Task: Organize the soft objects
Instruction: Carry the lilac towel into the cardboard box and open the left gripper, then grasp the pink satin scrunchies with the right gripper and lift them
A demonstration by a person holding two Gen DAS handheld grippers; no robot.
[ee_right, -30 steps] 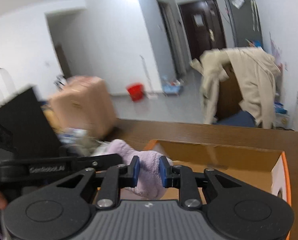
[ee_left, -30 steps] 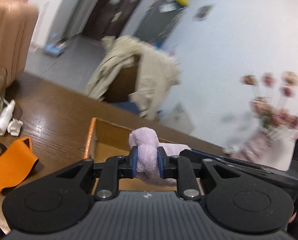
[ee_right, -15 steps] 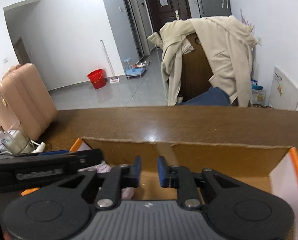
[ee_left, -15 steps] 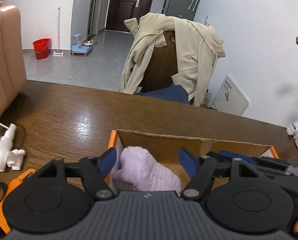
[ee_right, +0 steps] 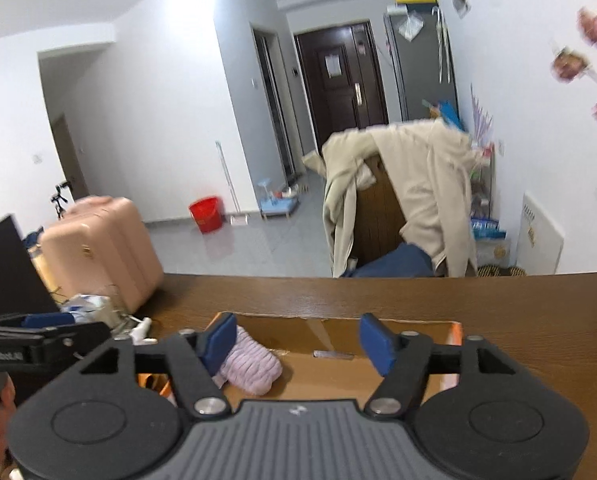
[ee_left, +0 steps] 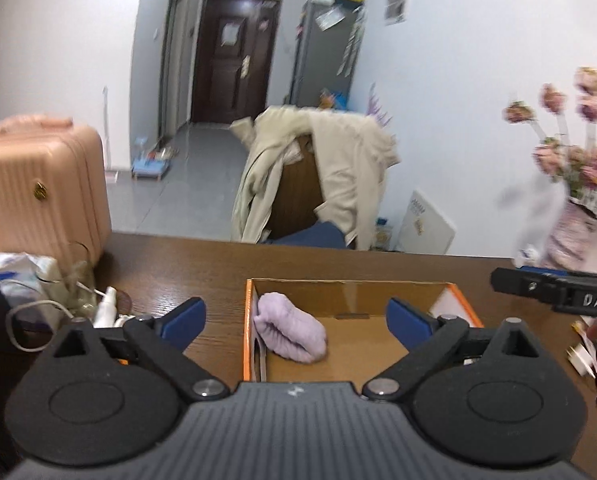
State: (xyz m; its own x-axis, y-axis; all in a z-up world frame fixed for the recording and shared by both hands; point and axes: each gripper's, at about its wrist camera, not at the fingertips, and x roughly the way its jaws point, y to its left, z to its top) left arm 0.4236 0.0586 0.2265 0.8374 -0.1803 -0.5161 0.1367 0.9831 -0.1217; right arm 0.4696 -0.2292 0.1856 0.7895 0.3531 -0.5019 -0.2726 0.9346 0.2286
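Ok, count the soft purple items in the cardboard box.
1: the purple towel lies against the left wall of the cardboard box. The near end is hidden behind the grippers.

Dark brown wooden table (ee_left: 202, 268), open cardboard box with orange edges (ee_left: 354, 292) near its middle, white spray bottle (ee_left: 105, 307), cables and clutter at its left end
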